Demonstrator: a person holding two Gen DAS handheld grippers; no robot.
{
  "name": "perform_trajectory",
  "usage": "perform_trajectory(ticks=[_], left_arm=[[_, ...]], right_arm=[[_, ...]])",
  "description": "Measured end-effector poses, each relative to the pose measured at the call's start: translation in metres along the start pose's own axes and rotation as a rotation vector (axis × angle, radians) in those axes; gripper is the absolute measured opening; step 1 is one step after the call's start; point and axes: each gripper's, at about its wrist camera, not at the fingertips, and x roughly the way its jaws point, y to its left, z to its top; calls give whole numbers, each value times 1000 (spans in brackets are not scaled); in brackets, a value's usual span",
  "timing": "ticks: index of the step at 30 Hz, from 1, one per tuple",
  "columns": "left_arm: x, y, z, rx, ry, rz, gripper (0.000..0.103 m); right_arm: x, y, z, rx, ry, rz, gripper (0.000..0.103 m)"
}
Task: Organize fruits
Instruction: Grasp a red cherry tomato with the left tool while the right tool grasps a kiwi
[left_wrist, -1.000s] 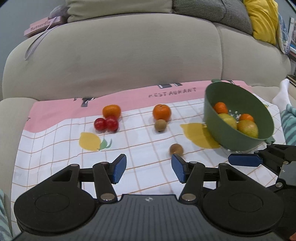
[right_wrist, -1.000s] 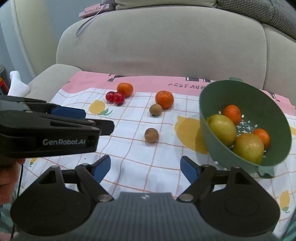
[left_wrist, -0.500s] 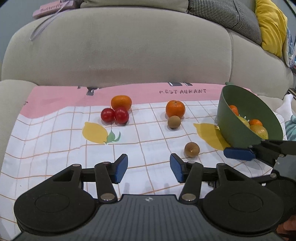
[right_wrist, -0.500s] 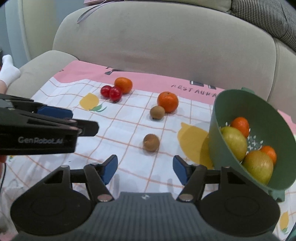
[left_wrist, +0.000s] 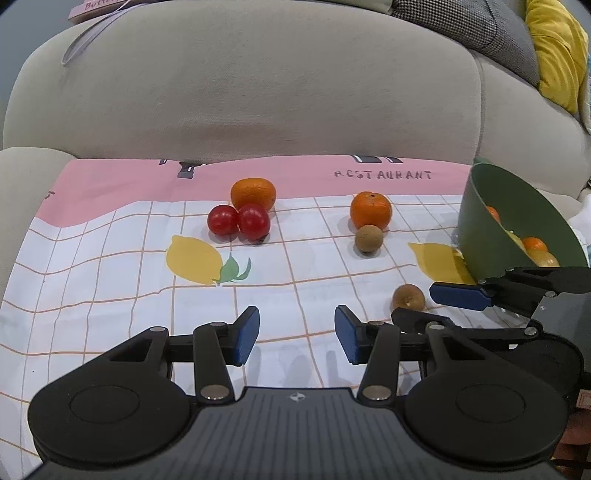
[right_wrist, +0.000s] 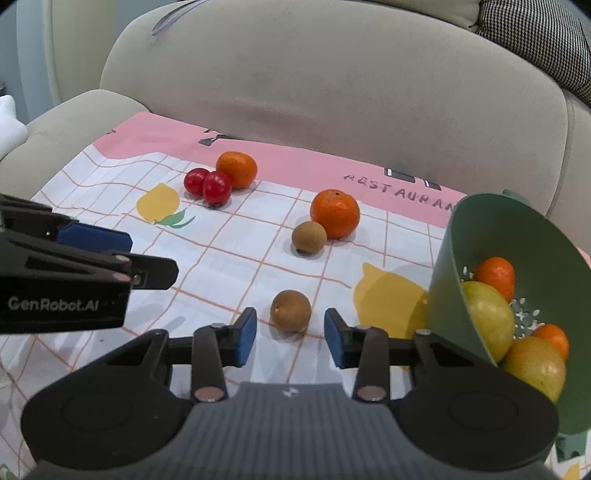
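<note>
- Right gripper (right_wrist: 290, 336) closing now — blue pads either side of the near brown fruit (right_wrist: 290, 310), not yet pressing on it.
- Left gripper (left_wrist: 297, 335) closing too, nothing between its pads but checked cloth (left_wrist: 110, 295).
- Just beyond: a second brown fruit (right_wrist: 308, 237) touching a tangerine (right_wrist: 335, 213).
- Further left, two red tomatoes (right_wrist: 207, 184) pressed against another tangerine (right_wrist: 236, 168).
- Off to the right — green colander (right_wrist: 480, 236), tilted, holding two yellow-green fruits and two small oranges.
- Beige sofa (right_wrist: 332, 74) behind it all.
</note>
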Motion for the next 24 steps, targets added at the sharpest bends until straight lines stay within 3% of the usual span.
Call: perform_trajectory(ticks=[2, 6, 10, 16, 24], left_arm=[[5, 2, 2, -1, -3, 13, 55], [15, 4, 9, 9, -17, 48, 54], [26, 5, 20, 16, -39, 58, 52], [50, 4, 35, 11, -70, 131, 49], [78, -8, 39, 76, -75, 211, 45]], right_arm=[[5, -1, 1, 4, 1, 5, 35], [15, -2, 2, 10, 8, 21, 23], [17, -3, 3, 6, -11, 25, 23], [21, -7, 11, 7, -50, 5, 23], [28, -15, 16, 15, -72, -17, 23]])
